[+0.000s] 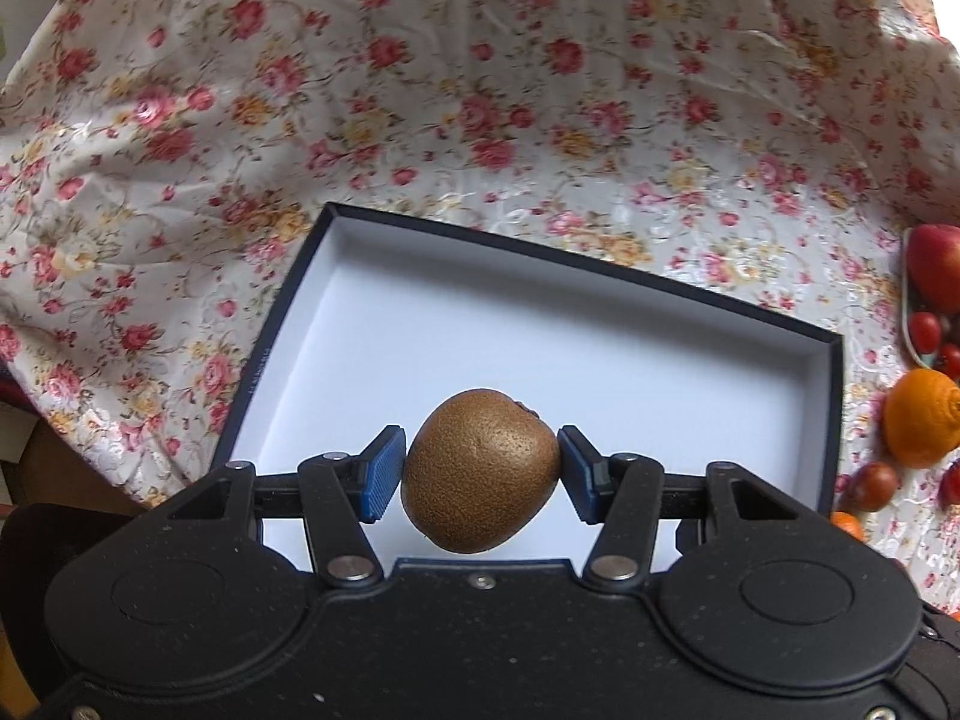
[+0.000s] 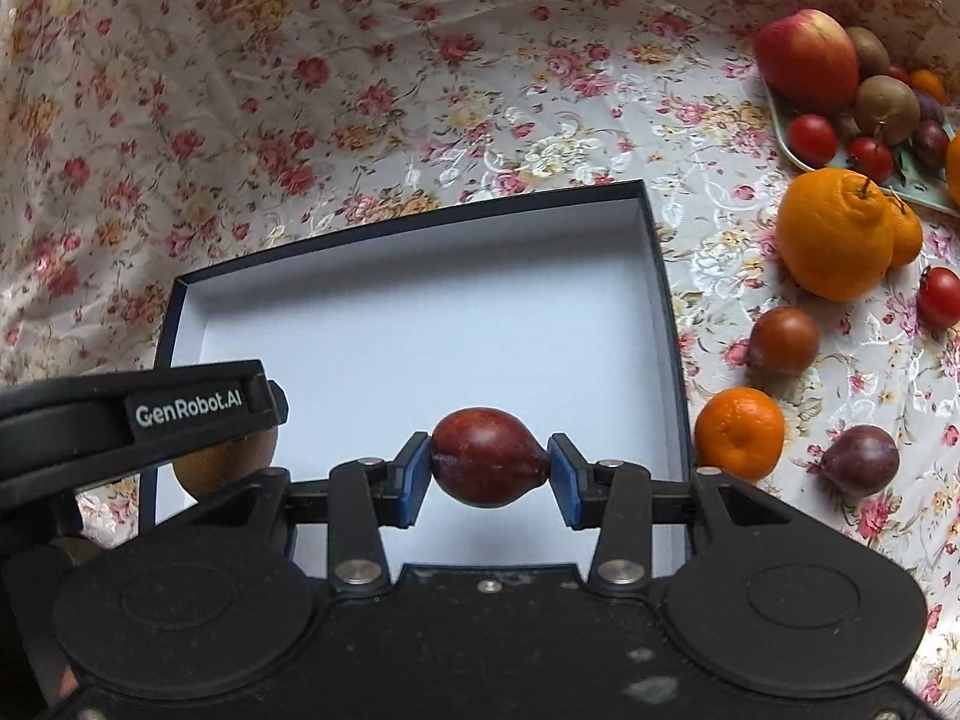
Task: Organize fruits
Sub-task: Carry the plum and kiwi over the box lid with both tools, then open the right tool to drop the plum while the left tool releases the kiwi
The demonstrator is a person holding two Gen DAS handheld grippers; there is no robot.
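Note:
My left gripper (image 1: 480,473) is shut on a brown kiwi (image 1: 480,471), held over the near part of a dark-rimmed box with a white inside (image 1: 540,348). In the right wrist view my right gripper (image 2: 489,468) is shut on a dark red plum (image 2: 489,465) above the same box (image 2: 420,312). The left gripper's black body (image 2: 138,420) reaches in from the left there, and part of its kiwi (image 2: 225,465) shows beneath it. Nothing lies inside the box.
A floral cloth (image 2: 360,90) covers the table. Right of the box lie a large orange (image 2: 834,234), a mandarin (image 2: 739,433), dark plums (image 2: 783,341) and a cherry tomato (image 2: 939,297). A pale green plate (image 2: 918,183) at far right carries an apple (image 2: 807,60), kiwis and tomatoes.

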